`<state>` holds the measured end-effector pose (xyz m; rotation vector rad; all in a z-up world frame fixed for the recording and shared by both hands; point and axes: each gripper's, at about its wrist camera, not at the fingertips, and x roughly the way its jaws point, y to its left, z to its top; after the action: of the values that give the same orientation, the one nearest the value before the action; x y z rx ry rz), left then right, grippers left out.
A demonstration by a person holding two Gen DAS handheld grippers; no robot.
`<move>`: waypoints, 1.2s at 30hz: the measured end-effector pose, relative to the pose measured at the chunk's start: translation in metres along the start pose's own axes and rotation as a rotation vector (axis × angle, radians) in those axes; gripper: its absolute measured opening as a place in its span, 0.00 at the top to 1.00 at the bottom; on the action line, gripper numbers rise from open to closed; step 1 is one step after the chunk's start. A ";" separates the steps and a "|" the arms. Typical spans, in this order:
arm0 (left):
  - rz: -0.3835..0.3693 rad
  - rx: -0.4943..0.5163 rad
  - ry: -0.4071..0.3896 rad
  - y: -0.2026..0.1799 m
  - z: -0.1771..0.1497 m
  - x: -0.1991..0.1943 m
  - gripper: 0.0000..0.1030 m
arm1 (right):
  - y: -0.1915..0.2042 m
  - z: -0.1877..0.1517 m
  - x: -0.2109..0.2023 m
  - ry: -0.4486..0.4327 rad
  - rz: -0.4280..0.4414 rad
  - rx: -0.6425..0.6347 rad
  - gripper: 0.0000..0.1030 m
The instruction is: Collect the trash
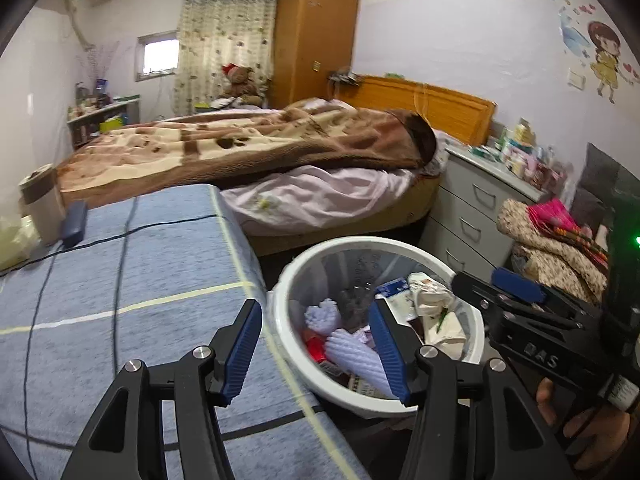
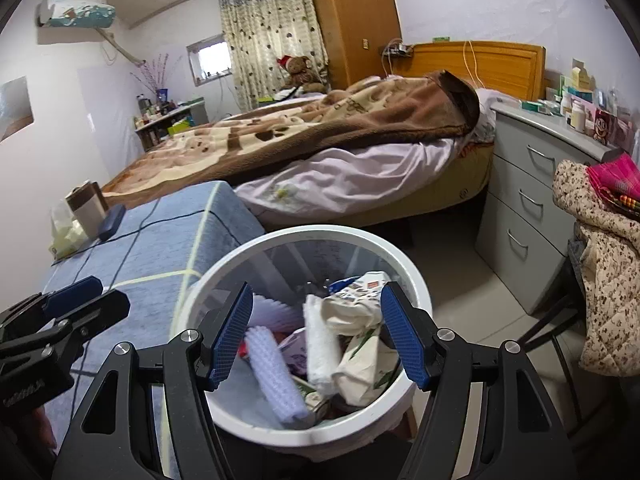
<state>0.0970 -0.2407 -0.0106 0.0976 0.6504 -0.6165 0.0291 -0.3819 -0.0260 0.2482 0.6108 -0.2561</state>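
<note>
The round white plastic waste bin point(image 2: 304, 436) stands on the pale floor right against the edge of the low bench covered in blue-grey cloth with yellow stripes point(image 1: 132, 280), and it is full of trash: ribbed lilac foam sleeves point(image 2: 276, 376), crumpled white paper point(image 2: 352, 312) and printed wrappers. The right gripper point(image 2: 316, 334) hangs over the bin's mouth, its blue-padded jaws parted about halfway with nothing between them. The left gripper point(image 1: 316, 350) hovers over the bench edge and the bin's near rim, also about half open and empty.

Open floor lies to the right of the bin, up to the grey three-drawer cabinet point(image 2: 532, 216); behind is the bed with a brown blanket point(image 1: 260, 140).

Only the left wrist view shows the person's hand point(image 1: 588, 420) gripping the right tool's handle. The right wrist view alone looks deep into the bin.
</note>
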 end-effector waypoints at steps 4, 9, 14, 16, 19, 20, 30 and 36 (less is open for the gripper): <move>0.064 -0.018 -0.042 0.009 -0.008 -0.022 0.46 | 0.010 -0.006 -0.013 -0.037 0.007 -0.016 0.34; 0.152 -0.030 -0.089 0.019 -0.019 -0.047 0.46 | 0.025 -0.013 -0.027 -0.085 0.006 -0.054 0.34; 0.219 -0.031 -0.101 0.030 -0.031 -0.068 0.46 | 0.040 -0.019 -0.036 -0.127 0.017 -0.089 0.34; 0.251 -0.023 -0.105 0.032 -0.036 -0.074 0.46 | 0.045 -0.021 -0.039 -0.137 0.028 -0.102 0.34; 0.267 -0.031 -0.104 0.038 -0.043 -0.081 0.46 | 0.048 -0.024 -0.043 -0.140 0.040 -0.099 0.34; 0.263 -0.039 -0.104 0.041 -0.045 -0.084 0.46 | 0.049 -0.026 -0.045 -0.146 0.038 -0.096 0.34; 0.274 -0.020 -0.129 0.035 -0.061 -0.102 0.46 | 0.052 -0.044 -0.064 -0.186 -0.010 -0.067 0.34; 0.274 -0.021 -0.147 0.030 -0.065 -0.110 0.46 | 0.054 -0.047 -0.072 -0.212 -0.007 -0.068 0.34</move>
<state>0.0102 -0.1428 0.0001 0.1184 0.4903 -0.3489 -0.0359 -0.3056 -0.0126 0.1506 0.4097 -0.2635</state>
